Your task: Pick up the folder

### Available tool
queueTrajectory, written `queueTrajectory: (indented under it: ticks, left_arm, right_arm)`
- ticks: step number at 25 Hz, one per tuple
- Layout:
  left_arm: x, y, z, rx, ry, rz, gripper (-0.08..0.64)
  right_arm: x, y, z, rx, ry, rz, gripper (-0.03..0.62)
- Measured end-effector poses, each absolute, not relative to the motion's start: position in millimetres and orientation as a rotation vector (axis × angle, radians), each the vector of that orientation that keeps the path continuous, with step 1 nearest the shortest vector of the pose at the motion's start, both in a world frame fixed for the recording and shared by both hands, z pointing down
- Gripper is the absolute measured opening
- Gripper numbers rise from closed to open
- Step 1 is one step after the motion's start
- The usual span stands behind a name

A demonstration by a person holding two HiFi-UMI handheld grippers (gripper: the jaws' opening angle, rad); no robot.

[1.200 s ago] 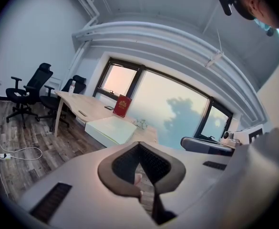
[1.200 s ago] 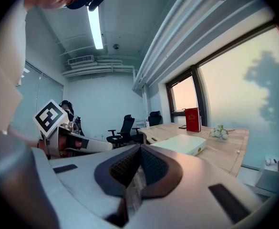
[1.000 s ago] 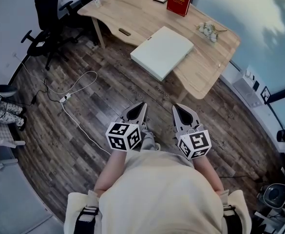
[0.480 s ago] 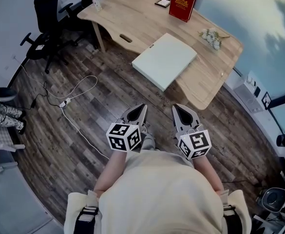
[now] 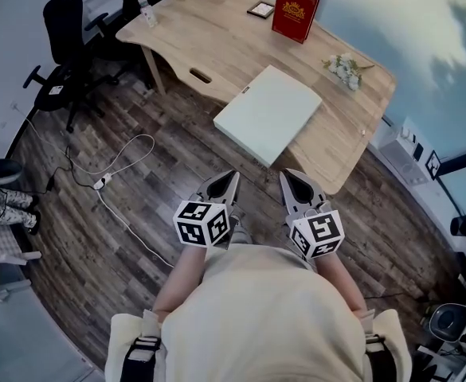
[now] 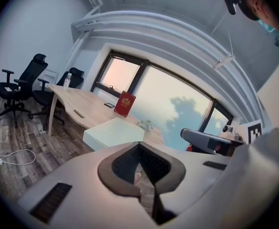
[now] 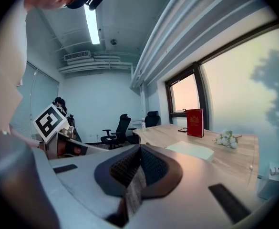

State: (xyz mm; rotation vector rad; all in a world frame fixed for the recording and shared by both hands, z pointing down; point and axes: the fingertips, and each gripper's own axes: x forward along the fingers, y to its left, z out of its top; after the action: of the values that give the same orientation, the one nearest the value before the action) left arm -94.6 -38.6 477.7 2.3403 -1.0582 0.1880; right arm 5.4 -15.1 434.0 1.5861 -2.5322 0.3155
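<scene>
The bench (image 5: 217,38) is showing pale, matt wood with a fine grain, while the floor (image 5: 161,181) is running in darker, rough-looking planks. The folder (image 5: 268,114) is looking smooth and matt, pale like card or plastic. The far book (image 5: 295,13) is shining with a glossy red cover. The left tongs (image 5: 229,178) and the right tongs (image 5: 290,178) are wearing smooth, matt grey plastic shells, with dark ribbed pads (image 6: 125,162) lining them. The chair (image 5: 61,30) at far left is looking like black cloth or mesh. The person's top (image 5: 256,309) is hanging as soft cream cloth.
</scene>
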Motion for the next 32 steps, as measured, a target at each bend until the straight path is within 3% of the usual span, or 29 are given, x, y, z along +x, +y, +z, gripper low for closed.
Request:
queueTrajectory:
  ticks: [32]
  left_arm:
    - [-116,-133,493,2.336,-0.892,0.205,0.02]
  right_arm:
    - [-18,-109,438,1.729,-2.433,0.357,0.018]
